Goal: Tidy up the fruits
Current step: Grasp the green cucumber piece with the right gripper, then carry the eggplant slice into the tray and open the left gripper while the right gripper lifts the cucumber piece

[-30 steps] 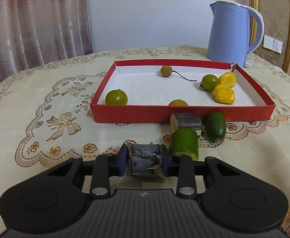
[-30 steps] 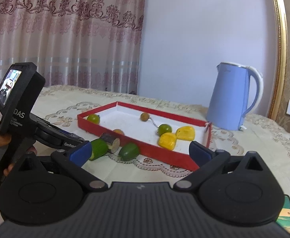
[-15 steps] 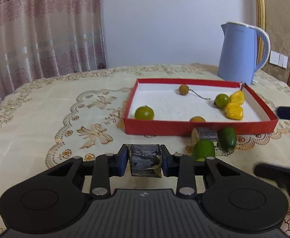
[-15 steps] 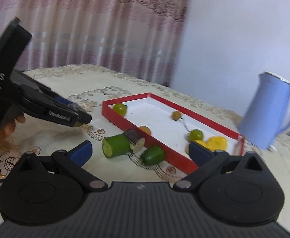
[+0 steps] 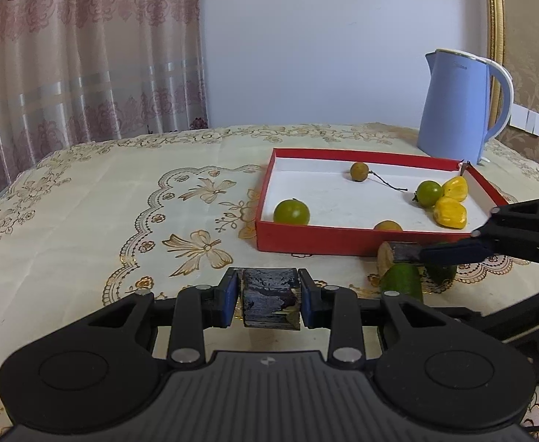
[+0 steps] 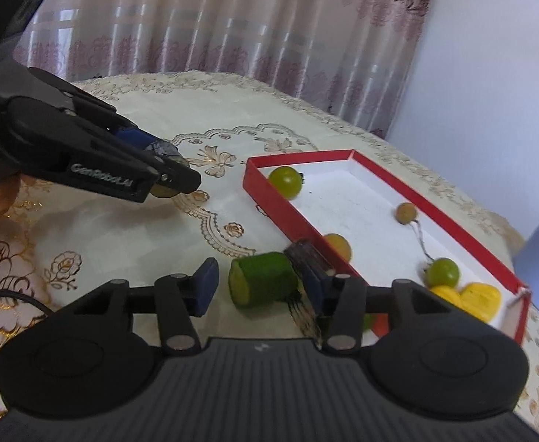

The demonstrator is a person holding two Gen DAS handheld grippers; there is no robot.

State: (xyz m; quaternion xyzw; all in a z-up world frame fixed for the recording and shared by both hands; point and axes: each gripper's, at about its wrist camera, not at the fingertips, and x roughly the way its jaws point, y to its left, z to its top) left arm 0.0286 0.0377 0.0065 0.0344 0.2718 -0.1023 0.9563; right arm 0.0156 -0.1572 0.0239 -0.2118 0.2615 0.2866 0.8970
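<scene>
My left gripper [image 5: 269, 302] is shut on a dark sugarcane piece [image 5: 271, 302] and holds it above the tablecloth, left of the red tray [image 5: 328, 241]; it also shows in the right wrist view [image 6: 166, 176]. My right gripper [image 6: 262, 289] is open, its fingers on either side of a green cucumber chunk [image 6: 262, 287] lying on the cloth beside the tray. A second dark sugarcane piece [image 6: 306, 258] touches the chunk. The tray holds two green round fruits [image 5: 291, 212], yellow fruit pieces [image 5: 450, 211], a small orange fruit [image 5: 388, 225] and a longan [image 5: 358, 171].
A blue electric kettle [image 5: 461, 110] stands behind the tray. Another green fruit [image 5: 440, 276] lies by the tray's front wall, partly hidden by my right gripper's finger. The embroidered tablecloth [image 5: 122, 221] stretches to the left. Curtains hang at the back.
My right gripper has dropped down to the table and now straddles the cucumber chunk. My left gripper has pulled back and left with the sugarcane piece still in it.
</scene>
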